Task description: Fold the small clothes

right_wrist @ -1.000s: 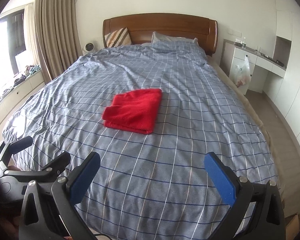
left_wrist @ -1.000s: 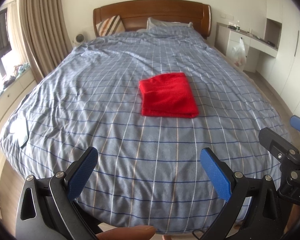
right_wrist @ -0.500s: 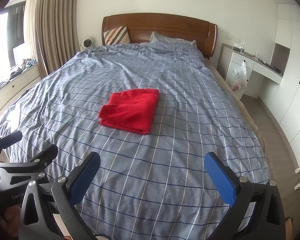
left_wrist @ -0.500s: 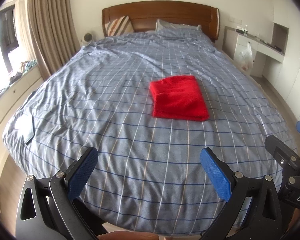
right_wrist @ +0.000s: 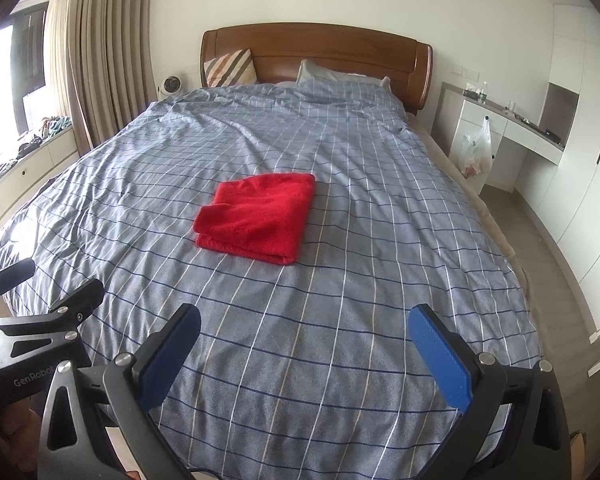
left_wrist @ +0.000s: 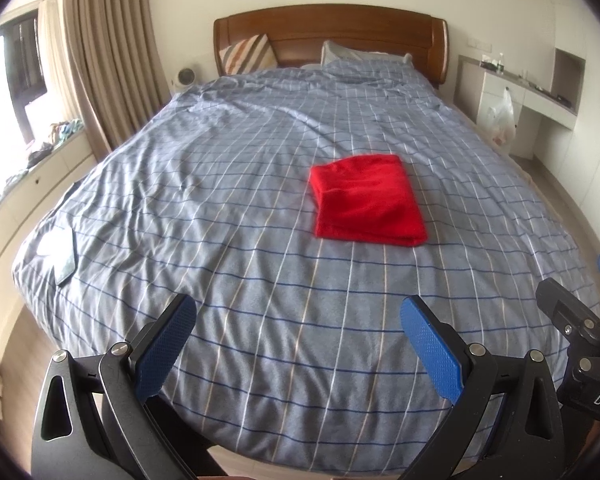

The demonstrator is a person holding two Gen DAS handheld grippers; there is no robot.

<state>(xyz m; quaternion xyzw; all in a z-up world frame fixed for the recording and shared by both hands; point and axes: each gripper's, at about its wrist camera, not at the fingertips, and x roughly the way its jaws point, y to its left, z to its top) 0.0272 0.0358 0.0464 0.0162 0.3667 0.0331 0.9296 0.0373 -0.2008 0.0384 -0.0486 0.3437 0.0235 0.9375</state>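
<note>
Nearest to the cameras, the left gripper has its blue pads wide apart and holds nothing; it hangs above the foot edge of the bed. The right gripper is the same: pads spread, nothing between them, over the foot edge and a little more to the right side.

Further in, the red cloth lies about in the middle of the checked duvet, well apart from both grippers. It looks already folded into a neat rectangle with layered edges facing the foot of the bed, so I judge that the folding is nearly or fully done. If one more fold is wanted, it is best to take the two near corners together, one in each gripper, catching all layers, and lift low so that the stack does not slide open.

At the far end stand the wooden headboard and a striped cushion.
</note>
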